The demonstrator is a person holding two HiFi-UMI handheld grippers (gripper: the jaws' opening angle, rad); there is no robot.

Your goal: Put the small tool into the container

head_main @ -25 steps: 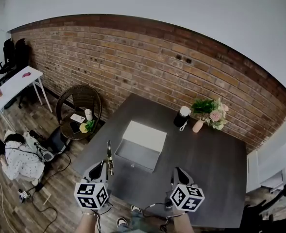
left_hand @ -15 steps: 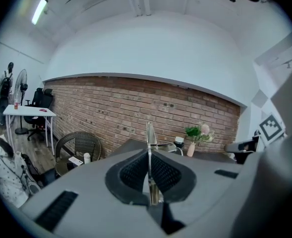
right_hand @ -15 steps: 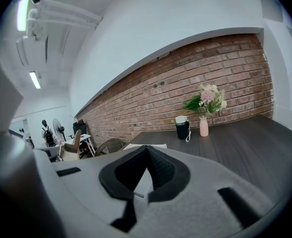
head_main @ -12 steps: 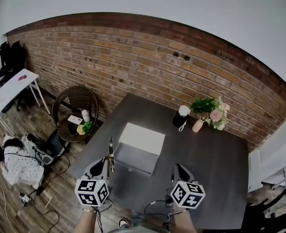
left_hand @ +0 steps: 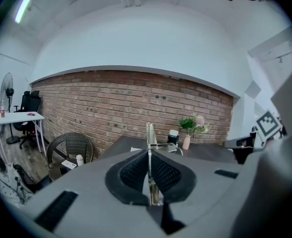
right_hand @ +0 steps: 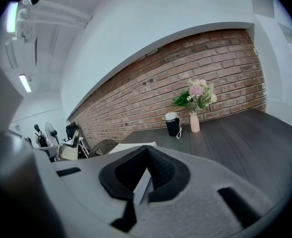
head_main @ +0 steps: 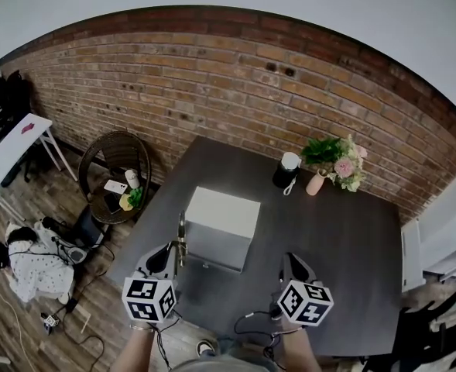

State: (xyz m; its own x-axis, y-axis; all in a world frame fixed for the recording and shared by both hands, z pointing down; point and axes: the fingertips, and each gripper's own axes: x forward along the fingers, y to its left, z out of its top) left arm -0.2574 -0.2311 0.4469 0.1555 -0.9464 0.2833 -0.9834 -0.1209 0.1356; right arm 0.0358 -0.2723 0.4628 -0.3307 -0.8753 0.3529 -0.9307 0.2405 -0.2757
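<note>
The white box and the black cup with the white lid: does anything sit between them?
No. In the head view, only bare dark table lies between the white box and the black cup.

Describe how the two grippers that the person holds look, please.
Both the left gripper and the right gripper have grey bodies with black ribbed pads. Each carries a white cube printed with black square markers. Thin black cables trail below them.
</note>
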